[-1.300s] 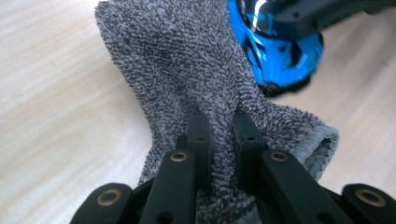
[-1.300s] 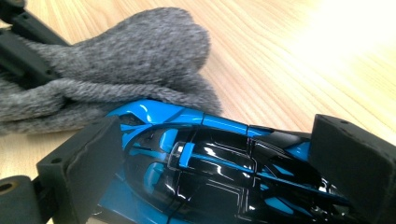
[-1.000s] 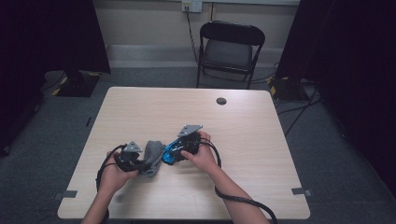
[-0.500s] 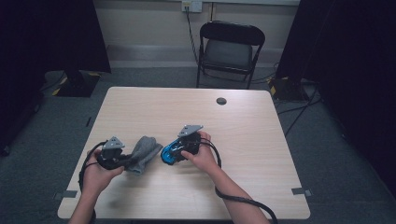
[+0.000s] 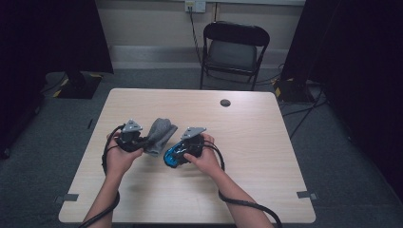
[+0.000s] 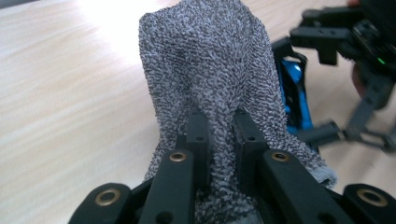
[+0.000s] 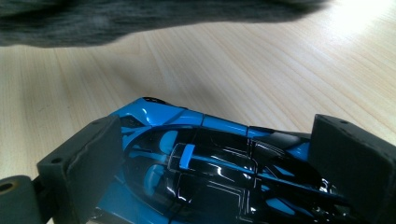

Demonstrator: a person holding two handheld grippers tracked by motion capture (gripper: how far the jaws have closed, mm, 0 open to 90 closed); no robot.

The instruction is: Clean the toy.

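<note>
Item: two hand-held claws with their loads, recorded nearest first. Forearms are cut off by the lower edge of the high view, and the cables are lost over the near rim of the worktop [image 5: 266, 190]. Left claw [image 5: 142, 141]: pinched tight on a fold of grey sock [image 6: 210, 79]; the jaw tips are part buried in the knit, and the sock's lower end is cut off by the frame in the left gripper view. The sock is held up just off the wood, between the two claws. Right claw [image 5: 175, 156]: closed on a blue and black toy car [image 7: 210, 172], one pad pressed against each flank; the car's rear is cut off at the bottom of the right gripper view, and its wheels cannot be made out. The car lies just right of the sock, near the worktop's middle. Further off: a small dark round disc [image 5: 225, 102] near the far edge, detail too small to tell. Beyond: a black folding chair [image 5: 234, 50], set against the wall.
</note>
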